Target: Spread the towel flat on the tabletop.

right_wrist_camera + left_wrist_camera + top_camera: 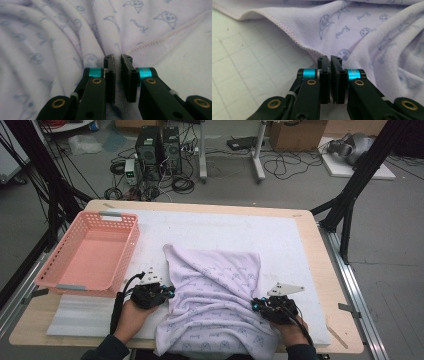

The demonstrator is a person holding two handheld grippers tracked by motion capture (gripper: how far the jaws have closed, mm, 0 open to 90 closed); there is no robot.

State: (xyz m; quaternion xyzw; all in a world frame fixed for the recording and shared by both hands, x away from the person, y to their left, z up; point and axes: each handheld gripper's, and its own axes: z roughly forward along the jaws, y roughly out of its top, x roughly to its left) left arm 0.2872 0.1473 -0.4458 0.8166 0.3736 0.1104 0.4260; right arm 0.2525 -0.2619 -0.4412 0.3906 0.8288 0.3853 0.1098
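Tongs clamp cloth on both sides of my table. My left gripper [167,292] pinches the hemmed left edge of the lilac printed towel [215,295], jaws closed on a thin fold of it, as the left gripper view [329,65] shows. My right gripper [256,306] bites the towel's right edge the same way, the stitched hem running off from its tips in the right gripper view [117,62]. The towel lies rumpled at the middle of the white foam mat [280,232], its near end hanging over the table's front edge, between my two hands.

To do this step well, I judge that both bites must stay on the hem alone, one layer each, not a bunch of folds. I should lift both sides together and evenly, draw them apart until the creases pull flat, and keep the cloth off the pink basket [90,252] at my left. Letting one side lag would twist the fabric.

Count on the table: one towel, one basket, one foam mat, two grippers.
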